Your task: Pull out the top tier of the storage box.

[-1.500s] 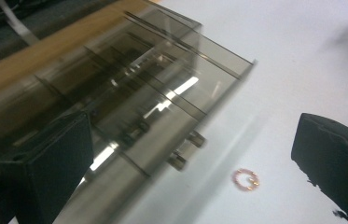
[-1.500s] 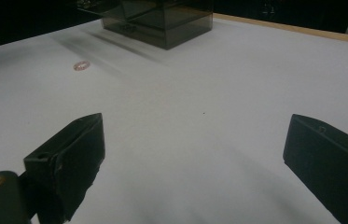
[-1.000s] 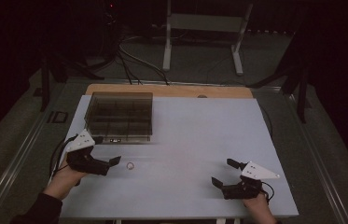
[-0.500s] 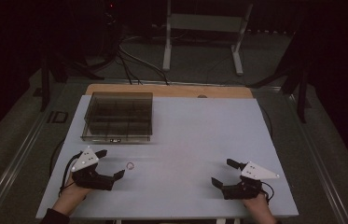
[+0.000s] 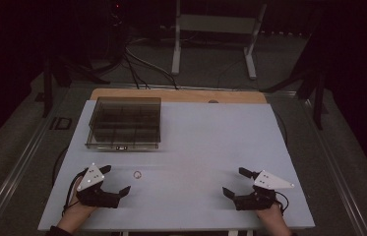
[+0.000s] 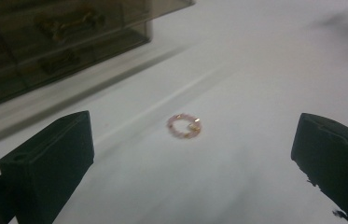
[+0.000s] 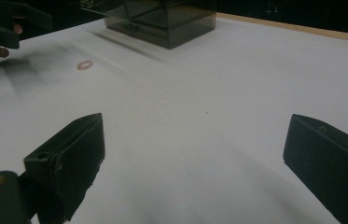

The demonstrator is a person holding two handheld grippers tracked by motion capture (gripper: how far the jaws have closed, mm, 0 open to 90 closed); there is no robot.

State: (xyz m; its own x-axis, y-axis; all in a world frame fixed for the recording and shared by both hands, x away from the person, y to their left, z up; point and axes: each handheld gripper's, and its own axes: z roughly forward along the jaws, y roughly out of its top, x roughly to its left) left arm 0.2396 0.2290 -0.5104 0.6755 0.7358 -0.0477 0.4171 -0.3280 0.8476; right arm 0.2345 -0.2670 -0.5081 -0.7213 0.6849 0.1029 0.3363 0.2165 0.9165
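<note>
Ring (image 5: 137, 174) lying flat on table (image 5: 210, 142), near box (image 5: 124, 123) | we are holding left gripper (image 5: 117, 183) just beside it, jaws wide, empty | we are resting right gripper (image 5: 234, 183) well apart, jaws wide, empty

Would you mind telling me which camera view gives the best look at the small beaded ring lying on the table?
The left gripper view: the beaded ring lies close, between the open left claw's jaws, and its pink beads and gold piece can be made out. In the high view it is a tiny circle; in the right gripper view, a small pinkish loop far off.
</note>
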